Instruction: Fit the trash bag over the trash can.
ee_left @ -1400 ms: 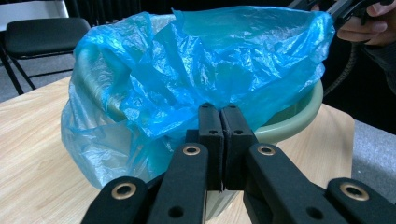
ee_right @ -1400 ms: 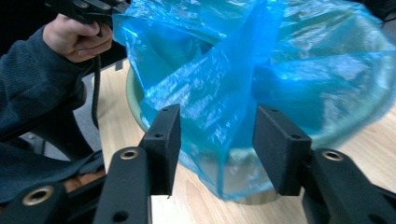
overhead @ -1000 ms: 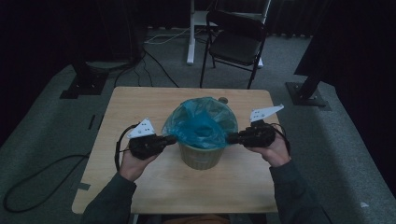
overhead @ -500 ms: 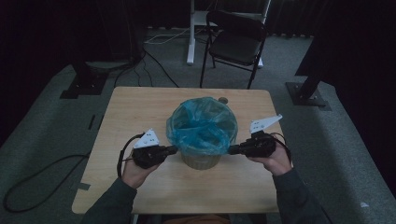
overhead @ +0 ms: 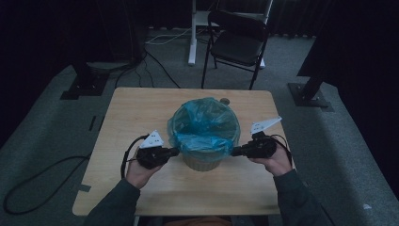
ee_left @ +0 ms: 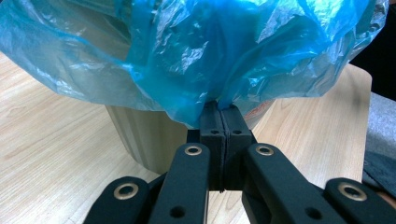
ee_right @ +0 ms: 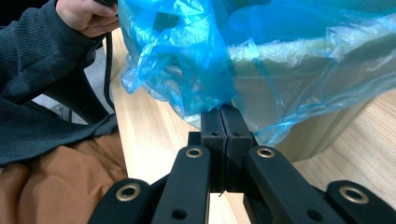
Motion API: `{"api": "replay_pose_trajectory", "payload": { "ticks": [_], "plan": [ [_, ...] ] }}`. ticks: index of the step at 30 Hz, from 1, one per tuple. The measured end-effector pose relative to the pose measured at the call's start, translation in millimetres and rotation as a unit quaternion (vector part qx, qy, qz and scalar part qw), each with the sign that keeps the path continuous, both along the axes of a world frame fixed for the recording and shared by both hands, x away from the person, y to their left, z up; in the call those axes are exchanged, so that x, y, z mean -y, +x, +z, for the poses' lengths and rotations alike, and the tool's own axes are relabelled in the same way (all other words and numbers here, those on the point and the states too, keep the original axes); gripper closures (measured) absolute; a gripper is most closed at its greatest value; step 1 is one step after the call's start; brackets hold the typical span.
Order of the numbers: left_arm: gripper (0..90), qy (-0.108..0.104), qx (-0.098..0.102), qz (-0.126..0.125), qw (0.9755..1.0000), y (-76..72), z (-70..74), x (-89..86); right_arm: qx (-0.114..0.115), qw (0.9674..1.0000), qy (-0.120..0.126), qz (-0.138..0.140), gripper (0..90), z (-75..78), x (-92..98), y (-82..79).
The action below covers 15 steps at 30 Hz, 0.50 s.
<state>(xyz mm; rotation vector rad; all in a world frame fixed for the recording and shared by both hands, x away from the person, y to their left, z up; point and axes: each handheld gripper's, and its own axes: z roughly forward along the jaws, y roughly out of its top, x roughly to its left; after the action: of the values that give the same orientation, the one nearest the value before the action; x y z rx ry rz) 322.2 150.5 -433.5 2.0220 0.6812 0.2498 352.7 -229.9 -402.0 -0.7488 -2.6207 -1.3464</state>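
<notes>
On the light wooden table (overhead: 141, 117) we see a beige waste bin (overhead: 202, 162) at the middle, lined with a blue plastic bag (overhead: 203, 123). Our left gripper (overhead: 175, 151) and right gripper (overhead: 235, 151) each pinch the bag's overhanging edge. No writing is readable.

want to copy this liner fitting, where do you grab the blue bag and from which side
Grip the loose hem of the blue bag where it drapes over the bin rim, from two opposite sides, jaws level. Both the left gripper and right gripper pinch that thin hanging film there.
</notes>
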Motion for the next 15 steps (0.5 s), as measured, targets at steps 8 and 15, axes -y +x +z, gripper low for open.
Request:
{"api": "replay_pose_trajectory", "payload": {
  "ticks": [8, 15],
  "plan": [
    [76.2, -0.008, 0.005, 0.008, 0.9999, -3.4, 3.8, -8.7, 0.007, 1.0, 0.001, -0.002, 79.1, 5.6, 5.8, -5.0],
    [62.2, -0.019, 0.022, 0.01, 0.9995, -13.6, 11.9, -19.6, 0.021, 0.9995, 0.021, -0.005, 62.5, 20.9, 18.6, -10.1]
  ]
}}
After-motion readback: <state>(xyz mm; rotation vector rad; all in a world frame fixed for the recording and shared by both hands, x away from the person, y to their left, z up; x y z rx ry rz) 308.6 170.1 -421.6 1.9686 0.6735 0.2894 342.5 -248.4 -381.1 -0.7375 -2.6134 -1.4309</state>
